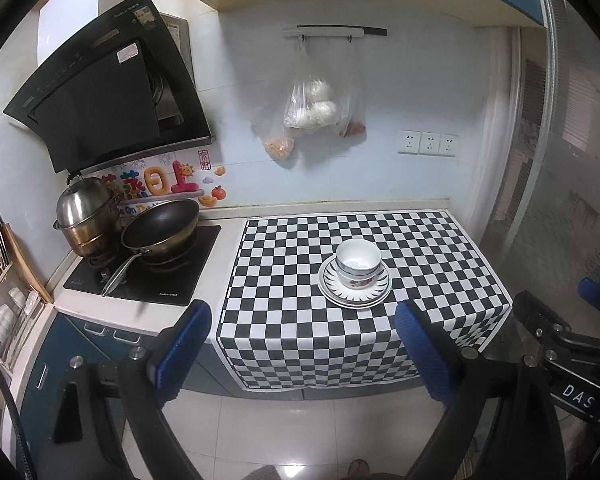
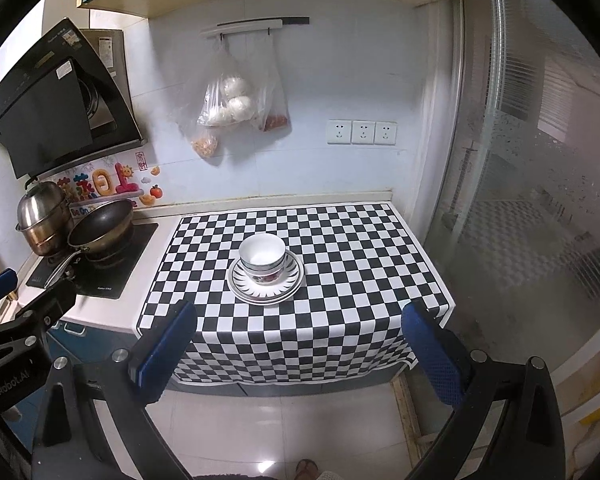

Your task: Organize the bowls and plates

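Observation:
A stack of white bowls (image 1: pixel 358 262) (image 2: pixel 262 258) stands nested on a stack of white plates with a dark rayed pattern (image 1: pixel 332 286) (image 2: pixel 240 284), near the middle of the black-and-white checkered cloth (image 1: pixel 284 280) (image 2: pixel 340 272) on the counter. My left gripper (image 1: pixel 304 344) is open and empty, held back over the floor in front of the counter. My right gripper (image 2: pixel 300 348) is also open and empty, likewise held back from the counter edge. Each gripper shows at the edge of the other's view.
A stove (image 1: pixel 148 276) at the left carries a frying pan (image 1: pixel 160 226) and a steel steamer pot (image 1: pixel 86 216) under a black hood (image 1: pixel 100 96). Plastic bags (image 1: pixel 316 108) hang on the wall. A dish rack (image 1: pixel 8 312) stands far left. A glass door (image 2: pixel 540 200) bounds the right.

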Available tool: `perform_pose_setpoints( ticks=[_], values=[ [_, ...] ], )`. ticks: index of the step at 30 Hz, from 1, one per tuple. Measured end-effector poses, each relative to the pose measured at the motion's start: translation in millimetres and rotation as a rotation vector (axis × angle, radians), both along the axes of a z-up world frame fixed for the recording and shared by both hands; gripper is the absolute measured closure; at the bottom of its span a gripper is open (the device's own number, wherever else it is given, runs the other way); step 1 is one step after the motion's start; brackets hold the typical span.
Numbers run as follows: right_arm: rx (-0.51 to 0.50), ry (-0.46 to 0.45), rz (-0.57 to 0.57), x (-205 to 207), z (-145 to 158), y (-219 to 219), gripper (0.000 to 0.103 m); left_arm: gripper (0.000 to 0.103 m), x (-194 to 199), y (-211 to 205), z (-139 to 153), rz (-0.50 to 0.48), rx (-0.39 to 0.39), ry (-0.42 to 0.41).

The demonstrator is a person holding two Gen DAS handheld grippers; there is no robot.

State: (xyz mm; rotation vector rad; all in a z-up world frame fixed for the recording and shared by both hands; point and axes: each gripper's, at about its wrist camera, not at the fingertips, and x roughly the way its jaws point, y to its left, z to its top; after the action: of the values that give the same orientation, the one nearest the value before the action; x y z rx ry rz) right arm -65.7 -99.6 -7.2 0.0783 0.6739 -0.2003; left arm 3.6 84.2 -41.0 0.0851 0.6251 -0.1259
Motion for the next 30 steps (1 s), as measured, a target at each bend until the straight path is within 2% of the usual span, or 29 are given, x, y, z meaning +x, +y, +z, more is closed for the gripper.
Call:
perform_pose_setpoints(
  ticks=[17,30],
  values=[
    [-0.018,-0.003,-0.012,-4.3,1.8,-3.4,0.000,0.009,-11.4,1.2,4.4,0.010,-0.017,-0.029],
    [-0.019,0.002,-0.008,-2.7,2.2,-4.6,0.000,0.009,-13.9,-3.8,1.6,0.021,-0.021,-0.007]
  ],
)
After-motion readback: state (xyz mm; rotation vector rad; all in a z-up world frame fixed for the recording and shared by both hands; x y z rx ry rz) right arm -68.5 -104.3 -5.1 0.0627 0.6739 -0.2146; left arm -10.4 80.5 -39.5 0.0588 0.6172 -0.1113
